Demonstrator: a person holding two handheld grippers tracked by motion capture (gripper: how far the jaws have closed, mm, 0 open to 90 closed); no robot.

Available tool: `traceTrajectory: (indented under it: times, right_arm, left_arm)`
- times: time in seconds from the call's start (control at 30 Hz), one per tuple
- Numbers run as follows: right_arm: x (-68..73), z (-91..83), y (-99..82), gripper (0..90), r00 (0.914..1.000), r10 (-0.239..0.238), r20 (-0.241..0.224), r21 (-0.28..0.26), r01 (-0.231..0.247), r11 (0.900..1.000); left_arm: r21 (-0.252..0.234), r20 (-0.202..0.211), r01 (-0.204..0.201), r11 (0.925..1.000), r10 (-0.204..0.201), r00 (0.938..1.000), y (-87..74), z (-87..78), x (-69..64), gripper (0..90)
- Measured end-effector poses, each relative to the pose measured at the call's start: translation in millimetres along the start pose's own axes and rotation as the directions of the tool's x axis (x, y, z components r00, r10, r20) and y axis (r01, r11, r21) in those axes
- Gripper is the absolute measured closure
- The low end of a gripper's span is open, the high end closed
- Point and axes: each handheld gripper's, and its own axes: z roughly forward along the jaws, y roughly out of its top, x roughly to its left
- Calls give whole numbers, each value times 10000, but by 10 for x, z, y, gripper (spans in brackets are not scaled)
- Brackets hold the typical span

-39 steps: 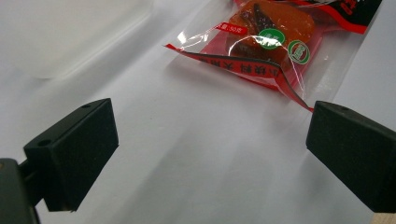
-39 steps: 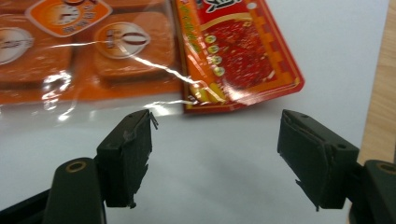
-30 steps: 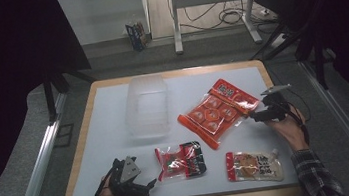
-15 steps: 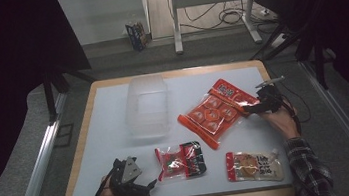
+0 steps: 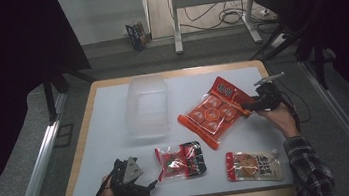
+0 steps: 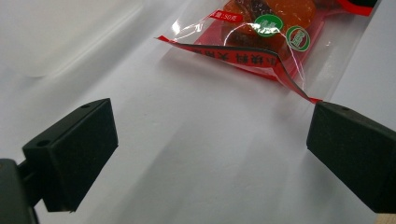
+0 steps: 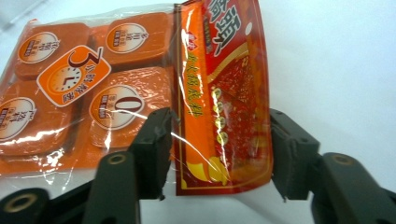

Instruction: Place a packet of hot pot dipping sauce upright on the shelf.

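A: Where's the right tool (image 5: 253,103)?
B: At the far right of the white surface (image 5: 111,136), its hand (image 5: 278,115) reaching in from the edge. The jaws have just been closing around the end flap of the large orange snack pack (image 5: 213,112), and both pads seem to be touching it.

A: And the left tool (image 5: 146,188)?
B: Low at the near left edge, held level, jaws wide apart with nothing between them. The small red packet (image 6: 261,35) lies just ahead of it.
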Motion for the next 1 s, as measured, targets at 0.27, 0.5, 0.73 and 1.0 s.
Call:
traceTrajectory:
  times: [0.27,0.5,0.73,1.0]
  right_arm:
    - [28,204,127,552,9986,-501,144,488,494,9976]
    - [43,378,197,584,9961,-855,222,821,834,9931]
    - [61,487,293,637,9951,-978,139,751,965,9925]
    - [-42,526,270,775,9986,-425,312,1025,391,9940]
  left_arm:
    - [38,-14,-75,10000,76,10000,-1,4,-5,18]
    - [119,-10,-184,9998,184,9998,-1,5,-6,19]
    - [122,-17,-233,9997,234,9997,0,5,-13,19]
    - [161,-9,-288,9995,288,9996,3,9,-19,19]
